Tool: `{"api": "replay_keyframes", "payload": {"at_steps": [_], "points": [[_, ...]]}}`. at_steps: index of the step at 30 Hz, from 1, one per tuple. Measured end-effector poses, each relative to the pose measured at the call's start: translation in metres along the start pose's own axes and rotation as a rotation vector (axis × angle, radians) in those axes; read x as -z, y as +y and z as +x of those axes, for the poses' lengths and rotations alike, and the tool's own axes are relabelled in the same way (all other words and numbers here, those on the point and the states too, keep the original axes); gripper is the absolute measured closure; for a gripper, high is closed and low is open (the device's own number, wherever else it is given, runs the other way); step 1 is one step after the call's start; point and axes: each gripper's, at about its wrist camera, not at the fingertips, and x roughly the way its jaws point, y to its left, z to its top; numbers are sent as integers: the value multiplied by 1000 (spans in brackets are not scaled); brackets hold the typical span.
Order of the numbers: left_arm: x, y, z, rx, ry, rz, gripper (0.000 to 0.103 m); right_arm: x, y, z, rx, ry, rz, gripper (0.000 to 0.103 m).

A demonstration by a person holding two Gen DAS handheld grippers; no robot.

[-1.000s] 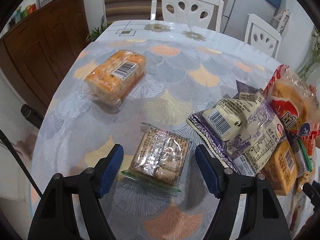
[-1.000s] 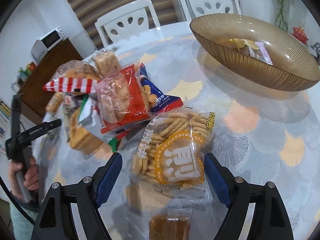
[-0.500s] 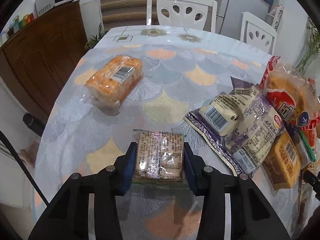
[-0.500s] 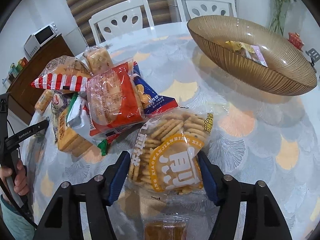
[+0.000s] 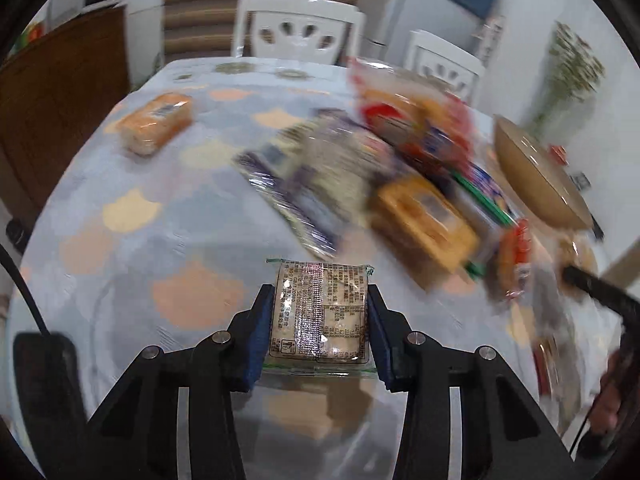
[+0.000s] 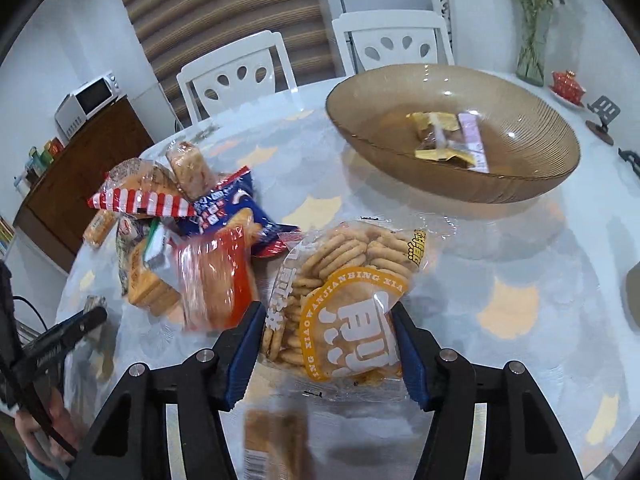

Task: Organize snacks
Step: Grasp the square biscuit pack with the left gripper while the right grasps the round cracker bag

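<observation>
My left gripper [image 5: 319, 322] is shut on a small clear-wrapped cracker pack [image 5: 320, 314] and holds it above the table. My right gripper [image 6: 326, 346] is shut on a clear bag of round biscuits with an orange label [image 6: 344, 300], lifted off the table. A brown glass bowl [image 6: 528, 184] holding a few small snack packets [image 6: 448, 140] stands at the far right; it also shows in the left wrist view [image 5: 532, 176]. A pile of snack bags [image 6: 180, 236] lies left of the biscuit bag, and shows blurred in the left wrist view [image 5: 380, 184].
An orange wrapped cake pack [image 5: 154, 128] lies alone at the far left of the table. White chairs [image 6: 236, 76] stand behind the table. A wooden cabinet [image 6: 76, 168] with a microwave is at the left. A vase [image 6: 530, 40] and a red cup [image 6: 566, 84] stand beyond the bowl.
Both grippers closed on their packs and lifted them. The left gripper has swung right with the cracker pack; the right has risen with the biscuit bag, toward the bowl.
</observation>
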Motion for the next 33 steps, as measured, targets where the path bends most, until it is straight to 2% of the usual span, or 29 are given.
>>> {"api": "replay_keyframes", "payload": {"at_steps": [5, 10, 12, 14, 15, 25, 33], "points": [[5, -20, 2, 68, -19, 7, 62, 7, -10, 9, 19, 23, -51, 43], [8, -21, 7, 68, -16, 9, 62, 15, -20, 20, 17, 48, -40, 41], [10, -23, 5, 66, -29, 18, 62, 17, -23, 21, -4, 51, -34, 37], [12, -26, 6, 64, -21, 25, 62, 20, -26, 24, -34, 62, -24, 25], [13, -27, 8, 66, -13, 28, 62, 21, -28, 26, -50, 63, -13, 24], [15, -28, 9, 88, -2, 46, 62, 29, -17, 27, -11, 33, -61, 18], [14, -27, 11, 95, 4, 41, 62, 29, -17, 29, 2, 28, -62, 18]]}}
